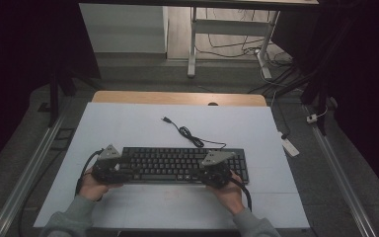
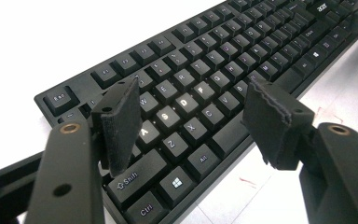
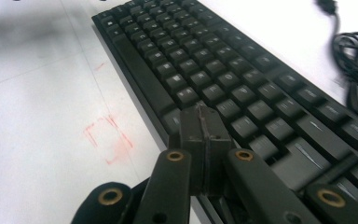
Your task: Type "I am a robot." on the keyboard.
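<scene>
A black keyboard lies across the white table top, near the front. Its black cable coils behind it and ends in a loose plug. My left gripper is at the keyboard's left end. In the left gripper view the left gripper stands open, its pads hovering over the letter keys of the keyboard with nothing gripped. My right gripper is over the keyboard's right part. In the right gripper view the right gripper is shut, pads pressed together with nothing between them, above the keyboard's near edge.
Red pen marks show on the table in front of the keyboard. The coiled cable lies beyond the keys. A wooden edge borders the table's far side. A white power strip lies on the floor to the right.
</scene>
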A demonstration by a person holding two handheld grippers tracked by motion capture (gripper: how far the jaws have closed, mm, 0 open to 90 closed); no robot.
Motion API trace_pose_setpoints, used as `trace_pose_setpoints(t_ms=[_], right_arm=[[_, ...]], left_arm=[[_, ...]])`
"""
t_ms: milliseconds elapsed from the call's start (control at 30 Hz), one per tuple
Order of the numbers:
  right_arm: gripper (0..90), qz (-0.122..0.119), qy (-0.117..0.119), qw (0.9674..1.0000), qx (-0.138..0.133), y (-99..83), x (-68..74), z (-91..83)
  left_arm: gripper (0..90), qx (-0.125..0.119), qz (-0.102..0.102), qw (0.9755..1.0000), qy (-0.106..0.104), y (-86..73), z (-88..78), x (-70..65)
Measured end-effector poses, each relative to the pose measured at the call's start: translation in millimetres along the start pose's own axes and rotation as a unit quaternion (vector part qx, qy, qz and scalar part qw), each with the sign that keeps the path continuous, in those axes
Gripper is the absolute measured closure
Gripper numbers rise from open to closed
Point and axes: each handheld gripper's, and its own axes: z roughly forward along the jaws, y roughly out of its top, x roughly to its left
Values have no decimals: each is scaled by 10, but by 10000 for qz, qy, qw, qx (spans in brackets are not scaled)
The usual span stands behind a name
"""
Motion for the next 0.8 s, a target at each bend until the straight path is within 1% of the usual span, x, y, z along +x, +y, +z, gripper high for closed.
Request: trace_pose_setpoints(t_ms=[100,200,333,433,600,633,733,800], right_arm=[[895,-10,39,10000,-4,79,15,117],[895,-66,92,9999,55,154,38,243],[895,-97,125,9998,140,216,62,386],[895,-64,147,9998,148,246,72,478],[895,-150,145,9995,244,277,83,585],[895,-112,149,9996,234,281,83,594],[894,-102,148,9996,208,288,81,632],[895,-128,124,9995,256,292,82,659]], left_arm=[[367,4,6,10000,4,1,-1,-2],[367,-1,7,10000,6,0,-3,-2],[366,-7,5,10000,8,-3,-9,3],[366,-18,-12,10000,17,-4,-15,6],[365,-18,2,10000,13,-4,-13,4],[365,-19,0,10000,11,-4,-12,4],[364,-17,-3,10000,11,-3,-11,5],[364,-16,-6,10000,12,-3,-11,5]])
